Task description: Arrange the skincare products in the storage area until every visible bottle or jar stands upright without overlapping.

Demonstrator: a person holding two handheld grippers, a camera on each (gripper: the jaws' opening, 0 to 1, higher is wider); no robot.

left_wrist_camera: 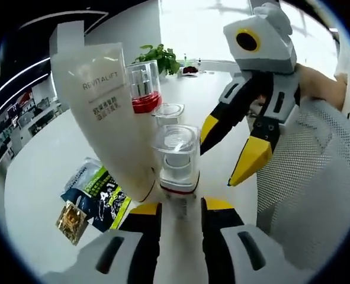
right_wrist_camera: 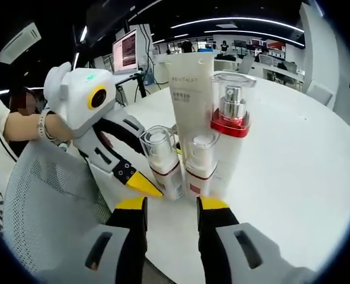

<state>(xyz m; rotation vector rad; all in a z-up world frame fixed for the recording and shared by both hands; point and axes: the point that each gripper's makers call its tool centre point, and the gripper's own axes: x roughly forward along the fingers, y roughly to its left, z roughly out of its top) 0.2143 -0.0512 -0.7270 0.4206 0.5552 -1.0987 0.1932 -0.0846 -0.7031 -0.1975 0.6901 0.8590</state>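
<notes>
A small white bottle with a clear cap and red band (left_wrist_camera: 176, 157) stands on the white table (left_wrist_camera: 38, 171), and my left gripper (left_wrist_camera: 182, 207) is shut on its lower body. A white REVITALIFT tube (left_wrist_camera: 100, 112) leans against it from the left. Behind stand a pump bottle with a red collar (left_wrist_camera: 144, 87) and another clear-capped bottle (left_wrist_camera: 168, 112). My right gripper (left_wrist_camera: 229, 151) hangs open just to the right. In the right gripper view, my right gripper (right_wrist_camera: 172, 204) is open, close in front of two clear-capped bottles (right_wrist_camera: 161, 155) (right_wrist_camera: 201, 160), the pump bottle (right_wrist_camera: 231, 109) and the tube (right_wrist_camera: 192, 83). The left gripper (right_wrist_camera: 136, 177) touches the left bottle.
Printed sachets (left_wrist_camera: 98, 195) and a gold packet (left_wrist_camera: 71, 222) lie flat on the table to the left of my left jaw. A mesh chair back (left_wrist_camera: 317, 189) (right_wrist_camera: 38, 201) stands at the table's edge. A potted plant (left_wrist_camera: 160, 58) sits far back. A monitor (right_wrist_camera: 127, 50) stands beyond.
</notes>
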